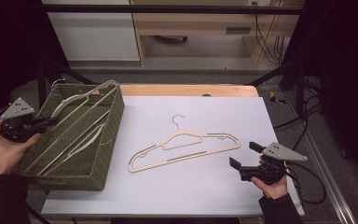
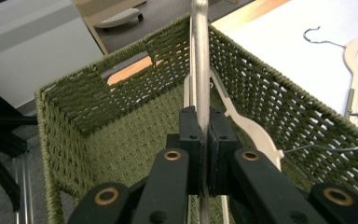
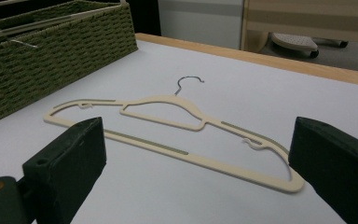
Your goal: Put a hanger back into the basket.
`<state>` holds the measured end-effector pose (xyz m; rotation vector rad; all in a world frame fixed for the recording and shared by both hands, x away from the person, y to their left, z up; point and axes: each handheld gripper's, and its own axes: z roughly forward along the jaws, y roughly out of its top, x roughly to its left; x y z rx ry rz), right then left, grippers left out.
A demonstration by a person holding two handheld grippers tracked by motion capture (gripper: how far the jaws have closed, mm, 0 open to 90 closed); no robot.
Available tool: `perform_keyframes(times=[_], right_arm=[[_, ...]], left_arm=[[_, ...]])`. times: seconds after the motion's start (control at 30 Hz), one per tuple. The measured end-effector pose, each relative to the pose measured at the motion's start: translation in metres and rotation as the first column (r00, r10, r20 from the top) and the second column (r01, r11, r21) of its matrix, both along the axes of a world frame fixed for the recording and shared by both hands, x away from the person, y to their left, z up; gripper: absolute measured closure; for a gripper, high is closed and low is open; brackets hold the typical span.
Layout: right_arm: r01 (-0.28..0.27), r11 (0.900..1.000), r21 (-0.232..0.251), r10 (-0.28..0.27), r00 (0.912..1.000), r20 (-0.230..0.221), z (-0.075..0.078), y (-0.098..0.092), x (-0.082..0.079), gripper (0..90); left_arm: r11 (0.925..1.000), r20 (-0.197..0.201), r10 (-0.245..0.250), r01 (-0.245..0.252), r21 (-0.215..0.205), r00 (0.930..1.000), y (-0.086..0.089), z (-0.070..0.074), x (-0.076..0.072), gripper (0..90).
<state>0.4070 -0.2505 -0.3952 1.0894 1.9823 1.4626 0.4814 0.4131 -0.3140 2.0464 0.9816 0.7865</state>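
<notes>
Clamped on the bar of a cream plastic hanger (image 2: 199,70) inside the green woven basket (image 1: 107,135), the left gripper (image 2: 204,140) holds it edge-up along the basket's length, while the right gripper (image 3: 196,154), jaws apart, faces another cream hanger (image 1: 182,147) lying flat.

Recording lab workspace.
Black frame rails (image 1: 168,8), trailing floor cables (image 1: 303,122), and a white-covered table (image 1: 205,186) indicate it.
</notes>
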Motion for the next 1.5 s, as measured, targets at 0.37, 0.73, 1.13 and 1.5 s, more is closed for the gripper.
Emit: perform_keyframes(times=[0.37,0.73,1.13,1.5], right_arm=[[-0.002,1.000,-0.003,0.002,1.0000,-0.001,-0.001,0.000,0.000,4.6],[-0.006,1.000,-0.007,0.006,1.0000,-0.005,-0.002,0.003,0.001,4.7],[-0.009,1.000,-0.005,0.009,0.9999,-0.006,-0.002,0.003,0.001,4.7],[-0.011,1.000,-0.005,0.010,0.9999,-0.007,-0.002,0.003,0.000,4.7]], left_arm=[[0.9945,-0.074,0.029,-0.022,0.103,0.9968,-0.008,-0.037,0.010,86.3],[0.9924,-0.131,0.049,-0.033,0.119,0.9901,0.003,-0.076,0.007,84.0],[0.9924,-0.232,-0.002,0.031,0.120,0.9726,-0.005,-0.081,0.008,75.2],[0.9963,-0.231,-0.006,0.025,0.082,0.9730,-0.011,-0.080,0.009,43.1]])
